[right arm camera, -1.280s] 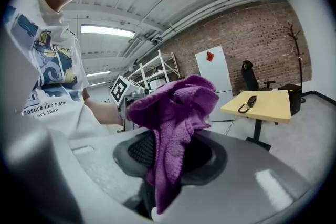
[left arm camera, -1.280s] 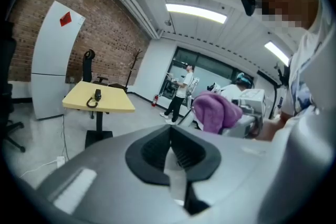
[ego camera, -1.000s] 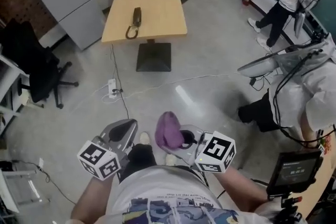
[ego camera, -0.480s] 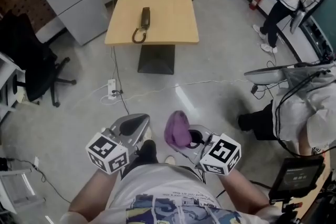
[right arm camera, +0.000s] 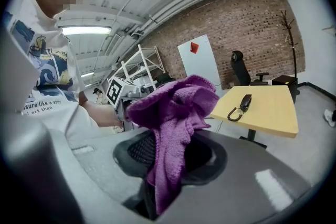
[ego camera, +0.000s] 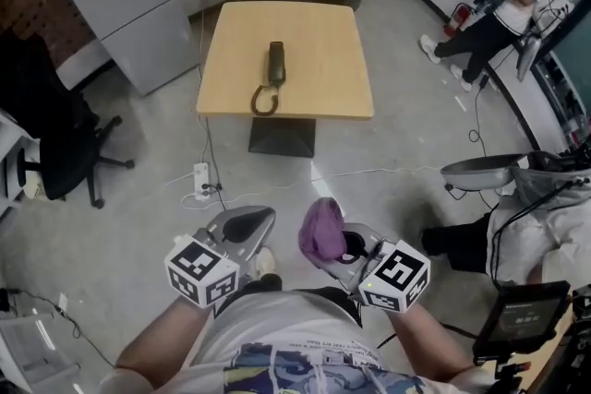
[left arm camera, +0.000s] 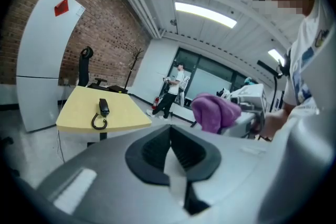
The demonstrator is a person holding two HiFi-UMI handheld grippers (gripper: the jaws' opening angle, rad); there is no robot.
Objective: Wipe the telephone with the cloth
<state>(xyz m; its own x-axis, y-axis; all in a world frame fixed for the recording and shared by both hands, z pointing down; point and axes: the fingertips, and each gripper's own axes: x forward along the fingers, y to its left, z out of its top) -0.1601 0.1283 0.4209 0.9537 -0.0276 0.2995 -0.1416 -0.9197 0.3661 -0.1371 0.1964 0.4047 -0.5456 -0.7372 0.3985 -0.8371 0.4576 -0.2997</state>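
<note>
The left hand-held gripper has its jaws pressed together with nothing between them. The right hand-held gripper is clamped on a crumpled purple knitted cloth, which bunches up above the jaws and hangs down between them. In the head view both are held low, just in front of the person's body, side by side and a little apart over the grey concrete floor.

Well away at 12 o'clock stands a square, pale wooden counter on a dark pedestal base. A black telephone handset lies flat near its middle, lengthwise from 12 to 6 o'clock, with its coiled cord looped at the 6 o'clock end.

A black office chair stands at 9 o'clock, and a white power strip lies on the floor between counter and grippers.
</note>
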